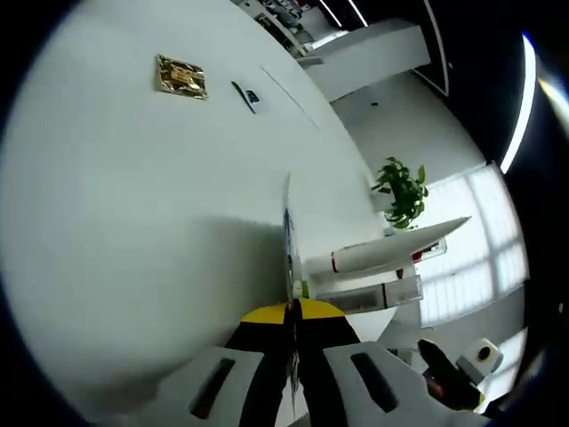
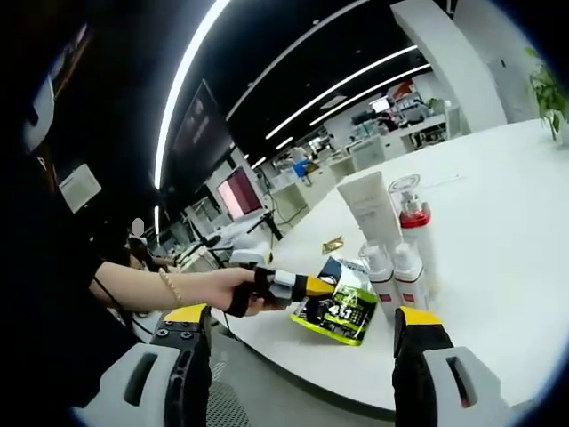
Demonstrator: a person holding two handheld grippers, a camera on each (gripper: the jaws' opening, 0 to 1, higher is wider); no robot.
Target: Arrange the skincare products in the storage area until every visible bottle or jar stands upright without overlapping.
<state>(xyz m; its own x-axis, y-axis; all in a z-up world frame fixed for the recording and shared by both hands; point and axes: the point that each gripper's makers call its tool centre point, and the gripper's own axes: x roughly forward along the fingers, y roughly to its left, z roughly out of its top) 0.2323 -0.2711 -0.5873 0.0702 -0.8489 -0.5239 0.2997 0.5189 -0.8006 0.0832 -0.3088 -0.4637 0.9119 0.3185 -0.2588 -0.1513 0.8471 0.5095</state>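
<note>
Green sachet pinched above the near edge of the white table.

My left gripper (image 2: 307, 286) is clenched on the green sachet (image 2: 338, 305), holding it edge-on just off the table (image 2: 498, 267); my right gripper (image 2: 302, 356) hangs released, jaws wide apart. Beside the sachet, near the same edge, stand a white tube (image 2: 372, 209), a clear-capped pump bottle (image 2: 411, 222) and two small white bottles (image 2: 394, 271). A gold packet (image 1: 181, 76) lies well apart.

Left tool (image 1: 292, 374) jaws pressed together, right tool (image 2: 302, 356) jaws spread wide, forearm (image 2: 147, 289) extended
</note>
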